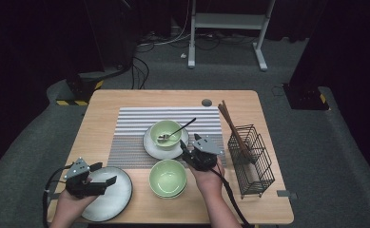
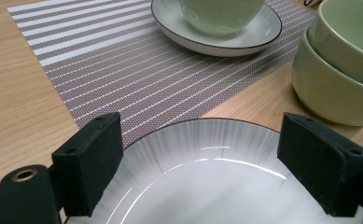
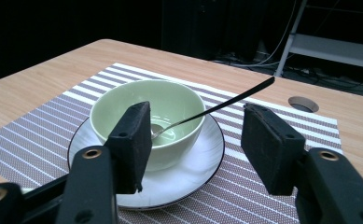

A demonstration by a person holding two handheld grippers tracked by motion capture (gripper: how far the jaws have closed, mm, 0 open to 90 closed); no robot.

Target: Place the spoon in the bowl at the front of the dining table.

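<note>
Left gripper view: the plate [image 2: 202, 182] is cut off by the bottom edge; the stacked bowls [image 2: 338, 70] by the right edge. Right gripper view: the spoon [image 3: 207, 112] bowl is partly hidden behind the tool.

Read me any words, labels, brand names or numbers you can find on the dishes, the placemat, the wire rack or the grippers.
There are none to read.
The striped placemat, the green bowls, the plates and the wire rack are plain.
The yellow and black hazard stripes on the floor stand are a pattern, not text.
</note>
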